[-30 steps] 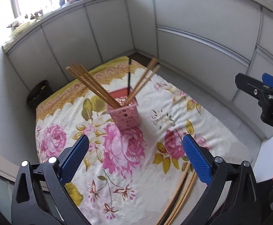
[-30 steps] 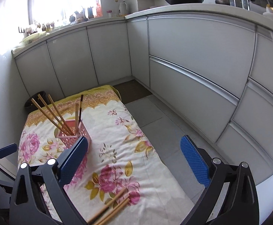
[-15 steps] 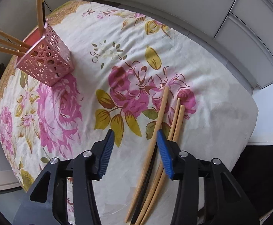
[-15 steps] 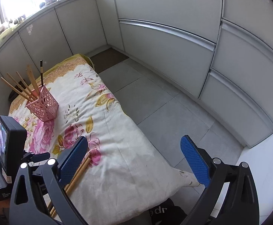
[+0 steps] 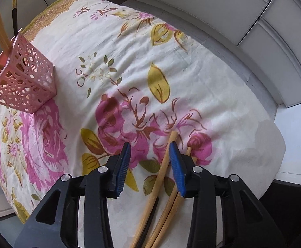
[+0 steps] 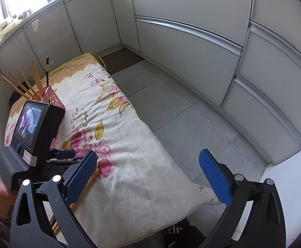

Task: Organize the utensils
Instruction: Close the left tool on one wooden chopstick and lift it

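Note:
A pink perforated holder (image 5: 24,80) stands on the floral cloth (image 5: 129,66) at the left, with several wooden chopsticks and a dark one in it. It also shows in the right wrist view (image 6: 53,98). Several loose wooden chopsticks (image 5: 160,181) lie on the cloth near its front edge. My left gripper (image 5: 150,153) is low over them, partly open, with one chopstick between its jaws, not clamped. My right gripper (image 6: 148,173) is wide open and empty, above the cloth's right side.
White kitchen cabinets (image 6: 191,41) run along the back and right. A grey tiled floor (image 6: 181,107) lies right of the table. The left gripper's camera body (image 6: 34,128) and the hand holding it sit left in the right wrist view.
My left gripper has come down closer to the loose chopsticks and now straddles one. My right gripper has shifted a little and stays wide open.

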Demonstrator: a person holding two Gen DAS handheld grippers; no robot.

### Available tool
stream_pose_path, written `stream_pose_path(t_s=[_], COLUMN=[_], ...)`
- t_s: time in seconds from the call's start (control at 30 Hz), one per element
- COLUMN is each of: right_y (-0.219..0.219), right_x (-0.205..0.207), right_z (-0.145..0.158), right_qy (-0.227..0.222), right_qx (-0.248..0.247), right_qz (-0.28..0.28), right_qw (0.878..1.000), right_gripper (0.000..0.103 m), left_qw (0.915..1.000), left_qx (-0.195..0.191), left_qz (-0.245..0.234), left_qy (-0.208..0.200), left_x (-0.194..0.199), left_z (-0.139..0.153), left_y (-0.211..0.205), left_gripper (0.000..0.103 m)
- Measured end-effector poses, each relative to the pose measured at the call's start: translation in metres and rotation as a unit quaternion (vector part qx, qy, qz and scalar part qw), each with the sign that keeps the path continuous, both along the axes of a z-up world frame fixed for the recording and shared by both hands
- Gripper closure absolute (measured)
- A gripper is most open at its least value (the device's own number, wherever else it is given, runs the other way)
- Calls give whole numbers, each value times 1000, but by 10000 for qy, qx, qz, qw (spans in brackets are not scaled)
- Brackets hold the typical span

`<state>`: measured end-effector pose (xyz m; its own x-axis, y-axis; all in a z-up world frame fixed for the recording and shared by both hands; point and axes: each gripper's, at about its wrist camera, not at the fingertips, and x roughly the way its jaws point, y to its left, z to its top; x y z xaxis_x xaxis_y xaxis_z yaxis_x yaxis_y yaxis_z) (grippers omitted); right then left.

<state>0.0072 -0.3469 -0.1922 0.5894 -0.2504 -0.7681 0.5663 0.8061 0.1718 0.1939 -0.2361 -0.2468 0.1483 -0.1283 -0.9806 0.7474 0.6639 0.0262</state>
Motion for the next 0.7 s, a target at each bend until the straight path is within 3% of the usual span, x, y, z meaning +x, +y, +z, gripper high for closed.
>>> stream_pose_path(t_s=[0.13, 0.2, 0.4, 0.47, 0.57, 0.7], right_y=[-6, -11, -21, -21, -18, -15], right_x=[-2, -5, -11, -10, -9, -7], right_z=[0, 0, -1, -2, -3, -5], right_qy=[-7, -30, -69, -31, 17, 93], right_qx=[36, 116, 229, 230, 213, 236], right_qz=[-68, -119, -283, -283, -274, -244], right_qw=[10000, 9999, 9993, 9993, 9994, 9994], right_gripper=[7, 7, 7, 7, 7, 7], left_qw=[9999, 9997, 9999, 9998, 9997, 9972], left_qx=[-45, 88, -11, -47, -145, -430], left_qz=[47, -21, -79, -68, 86, 457], left_qy=[91, 214, 152, 156, 188, 416], left_x=[10, 9, 13, 12, 13, 26], left_z=[-4, -14, -13, -12, -7, -8], left_y=[-5, -7, -3, -3, 3, 23], left_gripper=[52, 50, 50, 56, 94, 95])
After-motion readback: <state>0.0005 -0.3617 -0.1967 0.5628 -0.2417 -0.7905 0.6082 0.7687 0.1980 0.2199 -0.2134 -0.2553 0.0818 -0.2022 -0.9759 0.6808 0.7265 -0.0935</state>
